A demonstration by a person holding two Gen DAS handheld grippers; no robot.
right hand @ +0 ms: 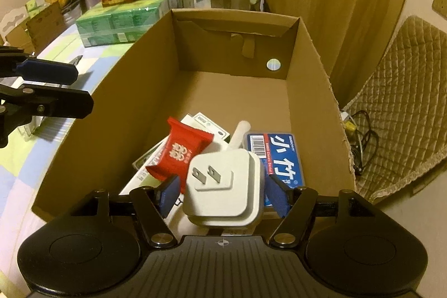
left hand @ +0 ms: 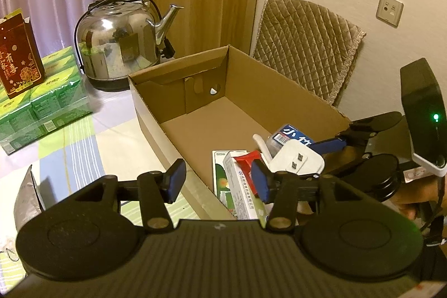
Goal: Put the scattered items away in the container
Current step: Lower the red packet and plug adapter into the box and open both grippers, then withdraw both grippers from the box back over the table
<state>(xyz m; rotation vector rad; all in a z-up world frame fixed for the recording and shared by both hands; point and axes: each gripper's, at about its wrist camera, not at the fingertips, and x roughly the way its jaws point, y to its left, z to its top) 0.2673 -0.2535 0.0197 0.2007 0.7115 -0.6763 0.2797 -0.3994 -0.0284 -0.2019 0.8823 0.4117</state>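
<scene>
The right gripper (right hand: 222,193) hangs over the near end of the cardboard box (right hand: 313,52), its jaws parted around a white plug adapter (right hand: 223,186) without visibly pressing it. The adapter lies on a red packet (right hand: 178,152) and a blue case (right hand: 282,155) inside. The left gripper (left hand: 216,180) stands parted and empty above the box's near wall, over the table (left hand: 83,141).

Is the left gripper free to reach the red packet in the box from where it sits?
Probably yes. The left gripper is open and empty above the box wall, and the red packet lies uncovered beside the white plug.
</scene>
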